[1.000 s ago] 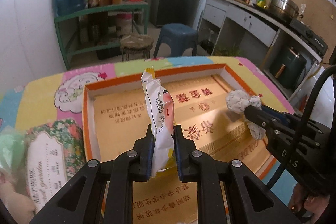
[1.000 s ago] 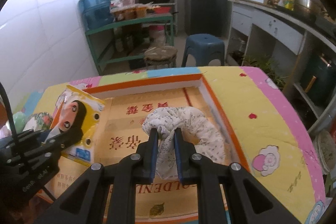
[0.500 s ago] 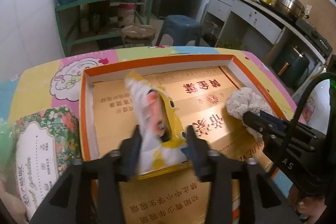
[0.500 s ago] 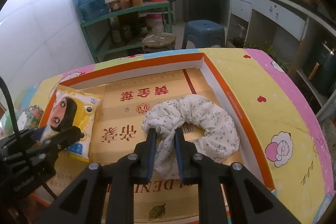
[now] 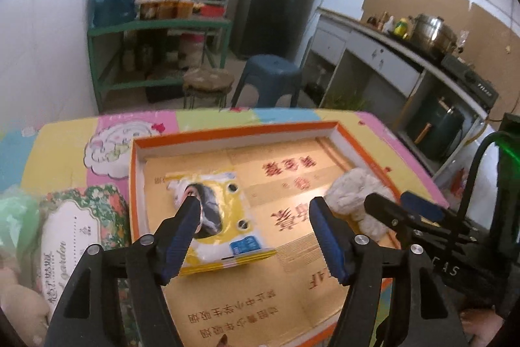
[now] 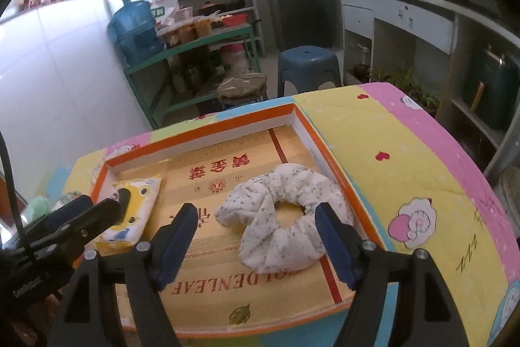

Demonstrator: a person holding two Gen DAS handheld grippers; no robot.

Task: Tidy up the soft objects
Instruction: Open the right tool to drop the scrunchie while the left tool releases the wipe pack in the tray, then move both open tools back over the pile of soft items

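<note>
A yellow and white packet [image 5: 224,213] with a cartoon face lies flat in the left part of the shallow orange-rimmed box [image 5: 234,132]. My left gripper [image 5: 253,210] hovers just above it, jaws opening, pads clear of the packet. A white flowered scrunchie [image 6: 286,213] rests in the right part of the box [image 6: 227,122]. My right gripper [image 6: 256,217] stands over it with jaws opening wide, the scrunchie lying loose between the fingertips. The packet [image 6: 130,213] also shows at left in the right wrist view, under the left gripper's fingers [image 6: 110,207].
A floral tissue pack [image 5: 78,236] and a green soft bundle [image 5: 16,217] lie left of the box on the colourful tablecloth [image 6: 406,171]. Beyond the table's far edge stand a blue stool [image 5: 269,77], a round stool [image 5: 208,83] and green shelves [image 5: 156,31].
Both grippers opened. The packet dropped from upright in the left jaws to flat in the box. The scrunchie was let go and spread into a ring on the box floor.
</note>
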